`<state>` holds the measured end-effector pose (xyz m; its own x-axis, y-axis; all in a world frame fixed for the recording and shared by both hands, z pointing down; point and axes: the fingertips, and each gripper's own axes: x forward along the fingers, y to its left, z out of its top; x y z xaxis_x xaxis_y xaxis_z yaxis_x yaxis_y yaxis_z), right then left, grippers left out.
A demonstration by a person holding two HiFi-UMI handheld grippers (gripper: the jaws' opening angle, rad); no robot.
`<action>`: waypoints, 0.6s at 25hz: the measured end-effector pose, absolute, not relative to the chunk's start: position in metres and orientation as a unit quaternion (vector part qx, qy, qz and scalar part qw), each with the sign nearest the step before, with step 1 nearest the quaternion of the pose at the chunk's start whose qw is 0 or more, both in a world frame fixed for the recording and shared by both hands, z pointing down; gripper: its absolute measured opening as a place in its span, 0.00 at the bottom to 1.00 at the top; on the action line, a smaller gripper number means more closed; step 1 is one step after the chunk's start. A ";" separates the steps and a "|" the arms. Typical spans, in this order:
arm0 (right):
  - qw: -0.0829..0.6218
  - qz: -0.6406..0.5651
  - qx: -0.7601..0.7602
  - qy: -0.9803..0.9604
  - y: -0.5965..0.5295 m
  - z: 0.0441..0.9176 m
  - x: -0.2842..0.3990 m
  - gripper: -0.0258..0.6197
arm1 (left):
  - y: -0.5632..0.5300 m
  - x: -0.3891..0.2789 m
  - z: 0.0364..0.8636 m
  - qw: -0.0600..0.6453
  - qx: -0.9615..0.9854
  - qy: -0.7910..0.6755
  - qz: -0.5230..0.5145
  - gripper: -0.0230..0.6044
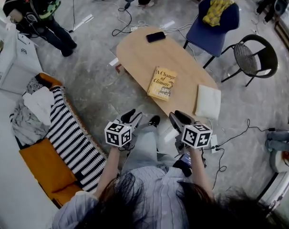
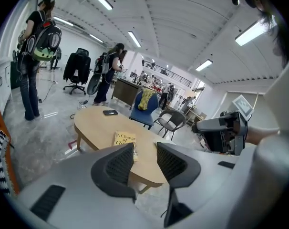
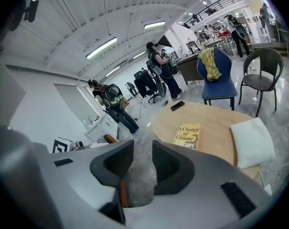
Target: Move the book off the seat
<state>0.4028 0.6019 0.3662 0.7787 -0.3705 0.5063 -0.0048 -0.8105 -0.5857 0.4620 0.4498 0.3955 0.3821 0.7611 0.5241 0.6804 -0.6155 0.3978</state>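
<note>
At the centre of the head view, the book (image 1: pixel 162 83) lies flat on the wooden table (image 1: pixel 135 51).
Low in the frame I hold both claws empty: the left gripper (image 1: pixel 133 115) has its jaws apart with nothing between them, and so does the right gripper (image 1: pixel 179 116). A white cushion (image 1: pixel 208 101) lies on the table just right of the book.

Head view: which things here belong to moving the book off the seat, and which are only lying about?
For the job: book, lying on the table; sofa seat.
Lying about: phone, white cushion, striped blanket, blue chair, black chair.
</note>
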 end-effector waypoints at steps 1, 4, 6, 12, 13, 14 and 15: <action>0.286 -0.313 -0.899 0.107 0.599 0.362 0.399 0.24 | 0.446 0.459 0.391 0.062 0.833 0.430 0.342 0.29; 0.276 -0.305 -0.905 0.112 0.592 0.353 0.389 0.23 | 0.440 0.449 0.375 0.080 0.845 0.418 0.325 0.27; 0.272 -0.297 -0.908 0.115 0.588 0.346 0.383 0.22 | 0.438 0.442 0.364 0.087 0.848 0.418 0.312 0.26; 0.263 -0.275 -0.914 0.141 0.566 0.327 0.364 0.20 | 0.420 0.409 0.331 0.059 0.858 0.425 0.281 0.25; 0.259 -0.275 -0.914 0.146 0.561 0.326 0.361 0.19 | 0.414 0.404 0.328 0.060 0.862 0.420 0.277 0.25; 0.255 -0.275 -0.915 0.151 0.556 0.325 0.358 0.19 | 0.407 0.399 0.326 0.063 0.866 0.414 0.274 0.25; 0.252 -0.275 -0.914 0.157 0.551 0.324 0.355 0.18 | 0.402 0.394 0.324 0.068 0.869 0.407 0.273 0.25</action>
